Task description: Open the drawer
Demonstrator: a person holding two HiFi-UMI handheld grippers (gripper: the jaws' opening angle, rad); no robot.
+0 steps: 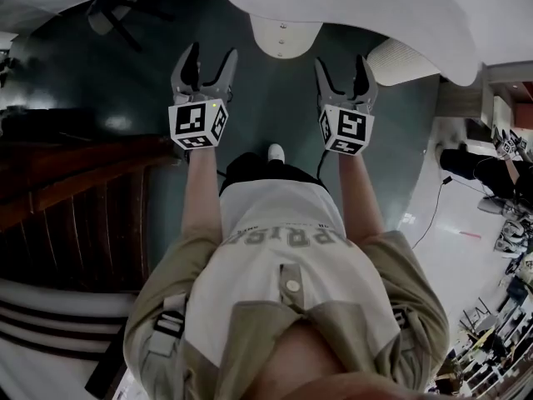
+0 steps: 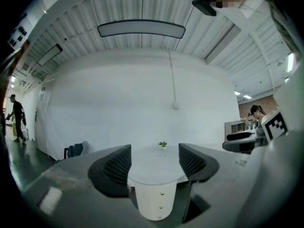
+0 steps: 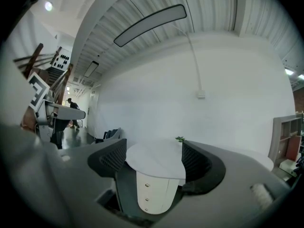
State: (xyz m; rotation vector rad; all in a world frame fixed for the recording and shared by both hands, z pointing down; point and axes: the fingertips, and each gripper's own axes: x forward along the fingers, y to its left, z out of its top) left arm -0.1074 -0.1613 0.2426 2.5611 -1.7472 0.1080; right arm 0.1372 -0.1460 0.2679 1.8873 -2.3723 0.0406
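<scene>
head view: on the person's head, facing steeply down over the torso to the floor [image 1: 266,115]; left gripper [image 1: 212,52] and right gripper [image 1: 340,62] held out mid-frame. left gripper view: rides that gripper, faces level along its jaws at the drawer column [image 2: 156,201] under the tabletop [image 2: 156,163], not close. right gripper view: same target, from further right. all three share drawer column and tabletop; each gripper view catches the other's marker cube [image 2: 275,125] at its edge.
</scene>
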